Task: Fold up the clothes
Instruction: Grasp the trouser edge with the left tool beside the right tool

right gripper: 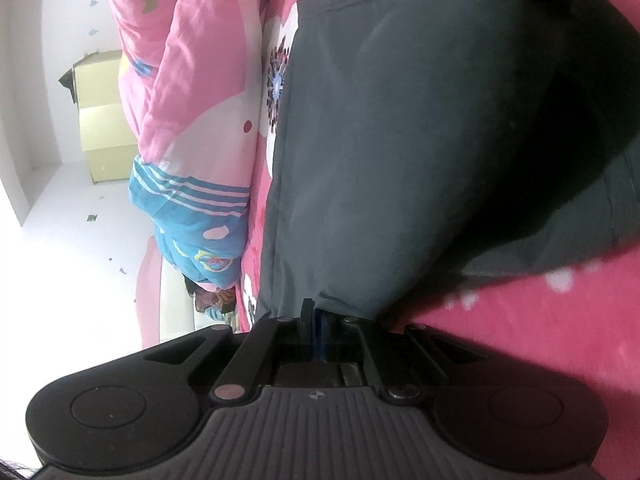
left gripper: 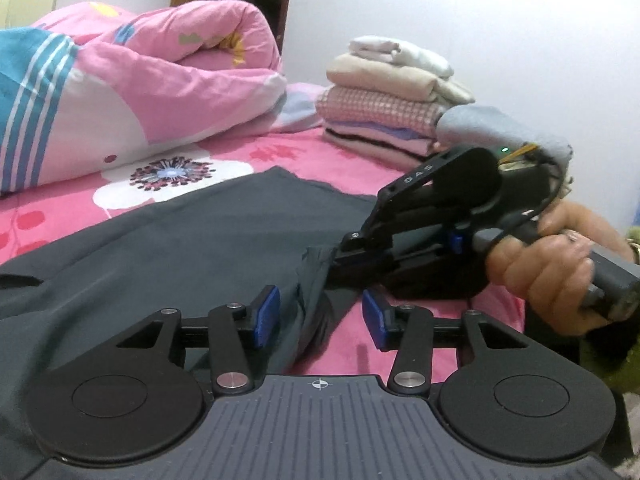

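Observation:
A dark grey garment (left gripper: 192, 240) lies spread on the pink flowered bed sheet (left gripper: 280, 152). My left gripper (left gripper: 320, 318) is open, its blue pads on either side of a raised fold of the garment's edge, not closed on it. In the left wrist view my right gripper (left gripper: 340, 254), held by a hand (left gripper: 548, 268), is shut on the garment's edge just ahead. In the right wrist view the right gripper (right gripper: 316, 320) is shut on the grey garment (right gripper: 400, 140), which stretches away over the sheet (right gripper: 540, 340).
A rolled pink and blue quilt (left gripper: 120, 80) lies along the back left of the bed. A stack of folded clothes (left gripper: 388, 104) sits at the back right by the wall. A pale yellow cabinet (right gripper: 100, 116) stands beyond the quilt.

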`<state>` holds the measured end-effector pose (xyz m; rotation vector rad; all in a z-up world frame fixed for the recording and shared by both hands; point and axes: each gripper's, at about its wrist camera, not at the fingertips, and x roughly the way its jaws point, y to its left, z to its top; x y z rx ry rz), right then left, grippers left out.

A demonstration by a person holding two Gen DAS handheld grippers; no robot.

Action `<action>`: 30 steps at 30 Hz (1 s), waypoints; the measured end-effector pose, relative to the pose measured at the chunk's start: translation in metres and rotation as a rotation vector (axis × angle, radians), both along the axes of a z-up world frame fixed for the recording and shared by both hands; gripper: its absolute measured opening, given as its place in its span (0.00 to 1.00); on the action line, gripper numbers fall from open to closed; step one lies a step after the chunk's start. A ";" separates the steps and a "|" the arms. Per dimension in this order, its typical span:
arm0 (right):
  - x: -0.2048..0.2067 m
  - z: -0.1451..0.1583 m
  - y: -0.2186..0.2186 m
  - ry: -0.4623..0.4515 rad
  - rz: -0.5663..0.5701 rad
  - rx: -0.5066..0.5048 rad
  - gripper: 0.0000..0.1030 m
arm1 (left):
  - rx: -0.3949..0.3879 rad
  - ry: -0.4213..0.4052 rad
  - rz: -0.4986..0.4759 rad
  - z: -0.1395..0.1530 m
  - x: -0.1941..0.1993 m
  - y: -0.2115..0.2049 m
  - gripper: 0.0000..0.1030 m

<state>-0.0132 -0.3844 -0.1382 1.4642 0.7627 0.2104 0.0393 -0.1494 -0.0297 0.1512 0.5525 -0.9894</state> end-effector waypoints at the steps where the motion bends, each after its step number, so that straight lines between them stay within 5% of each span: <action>1: 0.000 0.001 0.000 -0.005 0.001 -0.009 0.04 | 0.015 0.012 0.016 -0.002 0.003 -0.004 0.28; 2: 0.000 0.002 0.000 -0.010 0.003 -0.017 0.05 | 0.022 0.028 0.031 -0.003 0.006 -0.006 0.16; 5: -0.007 0.009 -0.006 -0.043 -0.013 -0.052 0.19 | -0.010 0.108 0.073 -0.006 0.020 -0.002 0.06; 12: -0.065 0.053 -0.032 -0.191 -0.062 -0.321 0.27 | -0.118 0.322 0.148 -0.017 0.043 0.016 0.03; 15: -0.069 0.061 -0.025 -0.179 -0.002 -0.479 0.27 | -0.153 0.398 0.169 -0.020 0.050 0.021 0.03; 21: -0.075 0.075 -0.007 -0.140 0.133 -0.799 0.22 | -0.172 0.447 0.197 -0.022 0.055 0.023 0.03; 25: -0.064 0.070 0.001 -0.130 0.201 -0.889 0.18 | -0.169 0.450 0.205 -0.023 0.055 0.023 0.03; 30: -0.060 0.094 -0.003 -0.211 0.073 -1.051 0.15 | -0.163 0.454 0.208 -0.023 0.056 0.024 0.03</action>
